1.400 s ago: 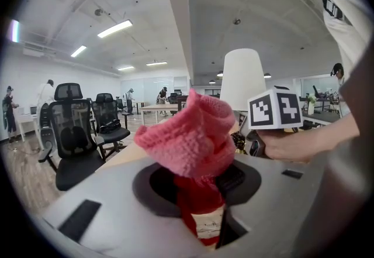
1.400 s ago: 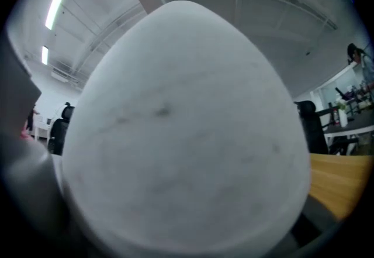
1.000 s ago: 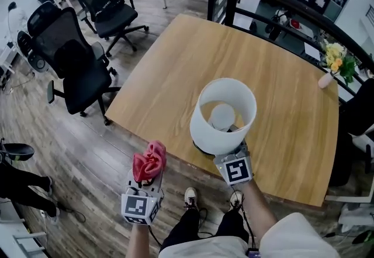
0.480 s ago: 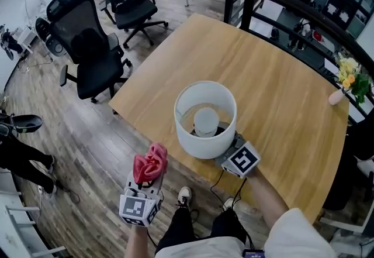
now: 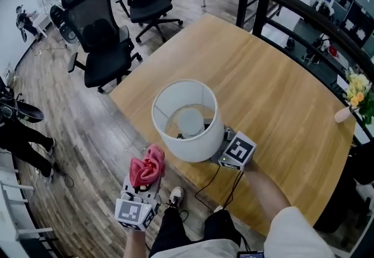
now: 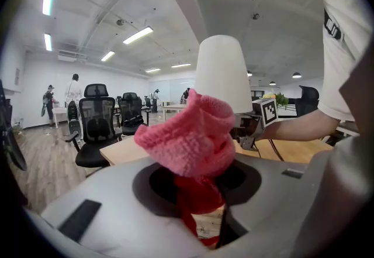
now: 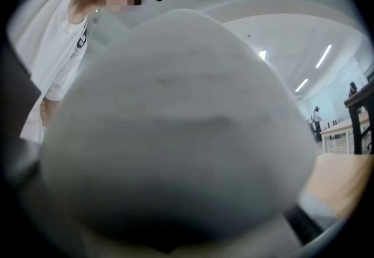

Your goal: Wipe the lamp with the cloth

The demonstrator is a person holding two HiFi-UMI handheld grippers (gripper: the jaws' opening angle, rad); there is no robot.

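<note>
While lamp (image 5: 187, 119) blocks right gripper (image 5: 225, 147), perhaps gripping, left gripper (image 5: 144, 184) clamps cloth (image 5: 148, 164), chairs (image 5: 102, 46) beyond table (image 5: 274, 87).

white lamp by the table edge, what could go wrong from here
1. The white drum-shade lamp stands close to the wooden table's near edge. A hard push from the pink terry cloth in the left gripper could tip it off. The right gripper is at its base, but its grip can't be seen.
2. The lamp's black cord hangs over that edge by the person's legs and could snag.
</note>
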